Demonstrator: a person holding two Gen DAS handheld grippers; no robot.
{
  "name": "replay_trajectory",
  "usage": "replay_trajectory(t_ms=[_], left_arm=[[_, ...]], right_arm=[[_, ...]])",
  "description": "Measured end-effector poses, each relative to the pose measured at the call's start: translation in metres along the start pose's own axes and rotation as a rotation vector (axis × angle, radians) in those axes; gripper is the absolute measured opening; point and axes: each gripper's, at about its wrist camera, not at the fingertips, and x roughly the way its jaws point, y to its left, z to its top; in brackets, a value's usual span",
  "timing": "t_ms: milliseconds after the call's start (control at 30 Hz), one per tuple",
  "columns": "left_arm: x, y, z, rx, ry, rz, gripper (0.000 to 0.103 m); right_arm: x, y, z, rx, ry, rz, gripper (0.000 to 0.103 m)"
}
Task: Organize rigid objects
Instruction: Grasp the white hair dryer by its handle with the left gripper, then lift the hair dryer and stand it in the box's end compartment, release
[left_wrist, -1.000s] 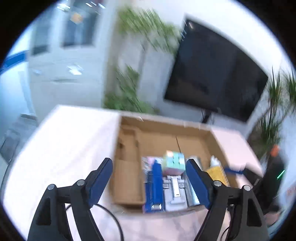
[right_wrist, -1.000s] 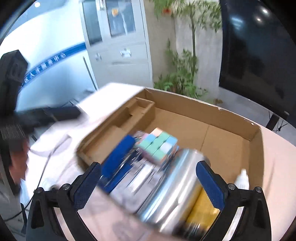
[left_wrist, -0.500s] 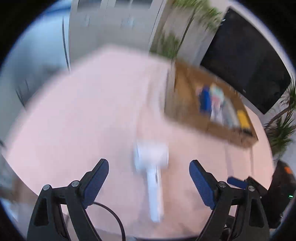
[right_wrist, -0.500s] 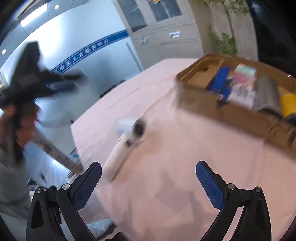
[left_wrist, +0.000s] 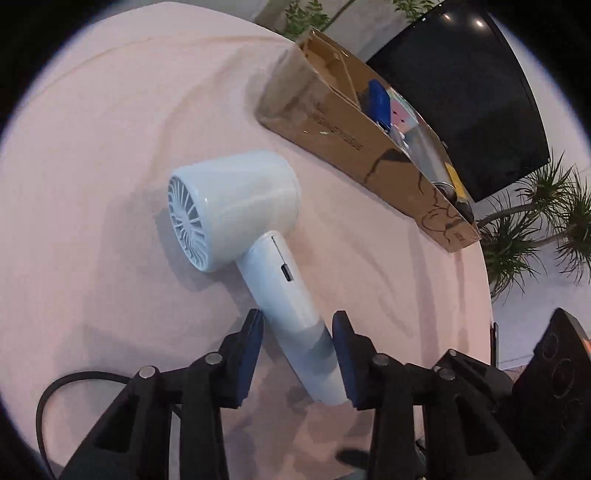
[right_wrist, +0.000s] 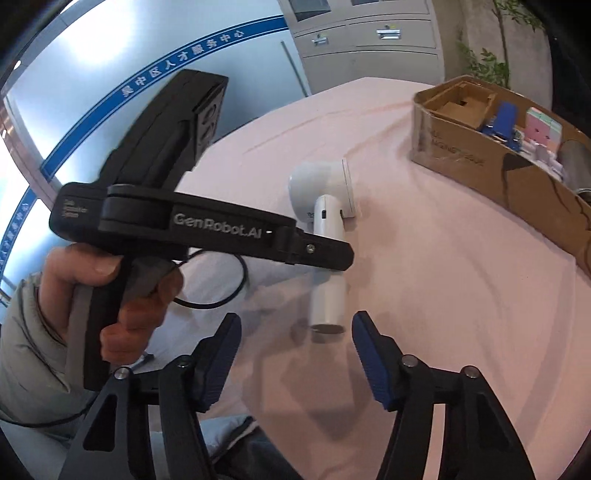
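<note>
A white hair dryer (left_wrist: 236, 199) lies on its side on the pink tablecloth, its handle pointing toward me. My left gripper (left_wrist: 297, 328) straddles the lower handle; its jaws are closing and both blue pads press against the handle's sides. The right wrist view shows the same dryer (right_wrist: 317, 184) with the left gripper (right_wrist: 332, 254) lying across its handle. My right gripper (right_wrist: 295, 317) hovers just short of the handle's end, jaws closing with nothing between them. An open cardboard box (left_wrist: 332, 136) behind the dryer holds a blue stapler, a pastel cube, a silver cylinder and a yellow item.
The person's hand (right_wrist: 129, 295) grips the left tool's handle. A black cable (left_wrist: 74, 380) loops on the cloth at the near left. The box (right_wrist: 480, 162) stands at the far right. A dark screen (left_wrist: 461, 92) and potted plants stand beyond the table's round edge.
Both views swung from the box down to the hair dryer. The left gripper dropped onto the dryer's handle and narrowed around it. The right gripper's jaws also narrowed.
</note>
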Motion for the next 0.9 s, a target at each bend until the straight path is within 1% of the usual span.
replay_trajectory(t_ms=[33,67,100,167,233,300,367,433,467,567,600,667,700,733,800,900], left_arm=[[0.004,0.000,0.001,-0.010,0.010,-0.006,0.038],[0.009,-0.001,0.002,-0.017,0.023,-0.003,0.038],[0.009,-0.002,0.002,-0.017,0.016,-0.001,0.038],[0.010,-0.005,-0.001,-0.023,0.019,0.009,0.039],[0.010,-0.005,-0.006,-0.050,0.037,-0.007,0.039],[0.012,-0.008,-0.010,-0.054,0.045,-0.008,0.039],[0.012,-0.015,-0.014,-0.019,0.036,0.037,0.038],[0.012,-0.021,-0.016,0.001,0.027,0.075,0.038],[0.012,-0.022,-0.017,0.003,0.023,0.092,0.033],[0.003,-0.022,-0.016,0.003,-0.011,0.091,0.031],[-0.002,-0.026,-0.014,0.018,-0.029,0.101,0.030],[-0.014,-0.031,-0.008,0.030,-0.062,0.083,0.027],[-0.016,-0.034,-0.003,0.041,-0.070,0.075,0.027],[-0.018,-0.039,0.001,0.058,-0.069,0.049,0.027],[-0.012,-0.042,0.007,0.064,-0.027,0.020,0.027],[0.004,-0.036,0.006,0.033,0.071,-0.034,0.028]], right_arm=[[0.002,-0.009,0.000,0.022,0.013,-0.015,0.052],[0.005,-0.016,0.001,0.035,0.024,-0.035,0.045],[0.008,-0.020,0.002,0.030,0.031,-0.050,0.040],[0.017,-0.023,0.005,0.004,0.062,-0.055,0.039],[0.019,-0.020,0.006,-0.011,0.074,-0.058,0.036],[0.023,-0.018,0.004,-0.014,0.096,-0.040,0.025],[0.026,-0.016,0.000,0.005,0.104,-0.024,0.025],[0.031,-0.013,0.001,0.000,0.096,-0.038,0.024],[0.032,-0.011,0.001,0.008,0.091,-0.031,0.024],[0.031,-0.010,0.004,0.025,0.067,-0.022,0.023],[0.028,-0.007,0.004,0.027,0.053,-0.018,0.020],[0.017,-0.001,0.010,0.016,0.006,-0.015,0.013],[0.013,0.002,0.015,0.004,-0.013,-0.021,0.012],[0.012,0.003,0.019,-0.001,-0.014,-0.026,0.012],[0.015,-0.002,0.023,0.024,-0.003,-0.034,0.012],[0.020,-0.017,0.015,0.096,0.057,-0.019,0.013]])
